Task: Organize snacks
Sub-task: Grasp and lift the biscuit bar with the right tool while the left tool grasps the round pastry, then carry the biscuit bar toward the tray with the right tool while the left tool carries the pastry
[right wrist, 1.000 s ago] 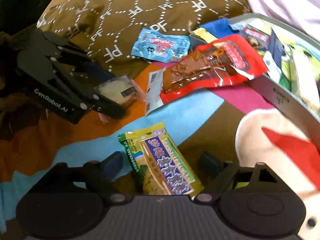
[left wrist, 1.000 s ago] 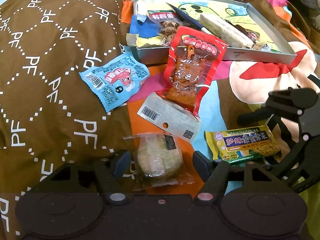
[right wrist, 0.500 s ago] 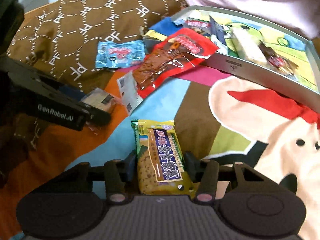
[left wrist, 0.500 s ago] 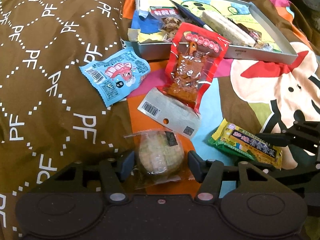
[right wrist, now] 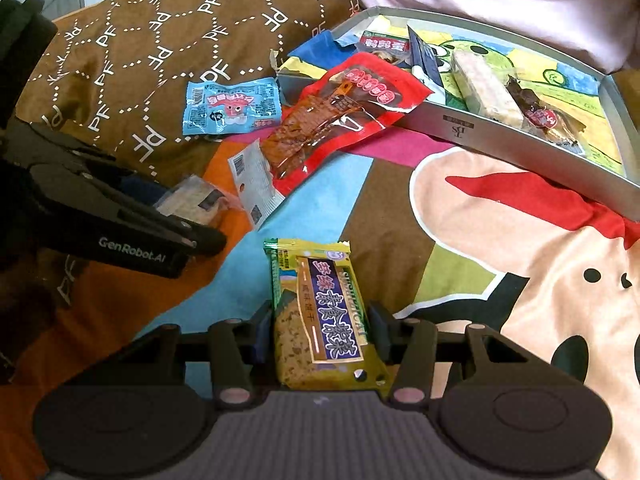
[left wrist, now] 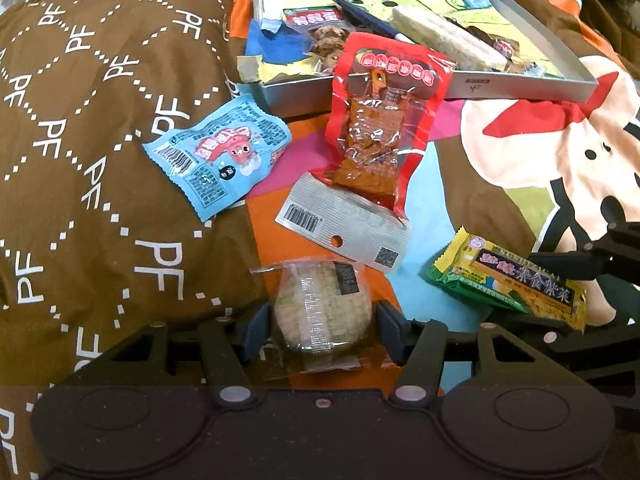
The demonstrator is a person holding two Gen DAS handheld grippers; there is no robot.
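Note:
My left gripper (left wrist: 320,330) is shut on a round cake in clear wrap (left wrist: 322,312), low over the bedspread. My right gripper (right wrist: 320,330) is shut on a yellow-green biscuit packet (right wrist: 320,312); the packet also shows in the left wrist view (left wrist: 508,280). A red snack pouch (left wrist: 384,120) leans on the front wall of the grey tray (left wrist: 520,86). A blue packet (left wrist: 218,152) lies on the brown pillow. A silver packet (left wrist: 344,228) lies under the red pouch's lower end.
The tray holds a long pale bar (right wrist: 484,88), a dark pen (left wrist: 360,20) and several small packets. A brown patterned pillow (left wrist: 80,120) rises on the left. The cartoon bedspread (right wrist: 520,260) spreads to the right.
Both grippers have closed from open onto their snacks. The right gripper has turned with the biscuit packet so the tray shows more fully.

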